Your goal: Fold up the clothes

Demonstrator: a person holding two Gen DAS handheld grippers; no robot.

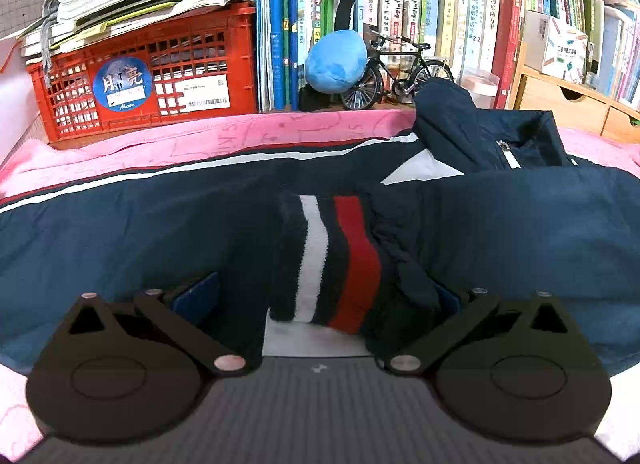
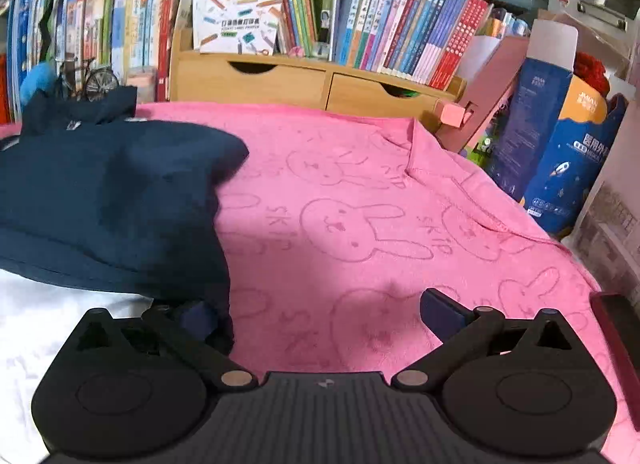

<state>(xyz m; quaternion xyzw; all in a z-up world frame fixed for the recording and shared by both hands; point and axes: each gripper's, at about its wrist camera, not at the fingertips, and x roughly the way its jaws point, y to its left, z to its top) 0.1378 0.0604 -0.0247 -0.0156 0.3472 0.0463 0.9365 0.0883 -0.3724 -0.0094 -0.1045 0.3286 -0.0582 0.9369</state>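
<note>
While the fingers stand wide: both grippers sit low over the pink bunny-print towel (image 2: pixel 360 199) that covers the work surface.
Left gripper (image 1: pixel 320 296): spread wide; the navy, white and red striped knit cuff (image 1: pixel 332 260) lies between its blue pads, but whether the pads touch it cannot be told.
Right gripper (image 2: pixel 316 316): spread wide, gripping nothing; its left pad is at the hem of the navy blue quilted jacket (image 2: pixel 112 199), its right pad is over bare towel.
Jacket position: spread across the towel in the left wrist view, filling the middle from edge to edge; at the left of the right wrist view.
Long axis: runs left to right in the left wrist view, with a white and red stripe along the far edge.
Collar: open zipped collar (image 1: pixel 508 135) stands raised at the far right, toward the shelves.
Cuff direction: sleeve end points toward the left camera.
Behind, left: red plastic lattice crate (image 1: pixel 152 71) stacked with papers.
Behind, middle: blue plush ball (image 1: pixel 336 61) and small black model bicycle (image 1: pixel 400 71), just beyond the collar.
Behind, right: wooden two-drawer organiser (image 2: pixel 312 79) under rows of upright books (image 2: pixel 400 23).
Far right: blue and orange printed cartons (image 2: pixel 560 143) beside the towel's edge.
</note>
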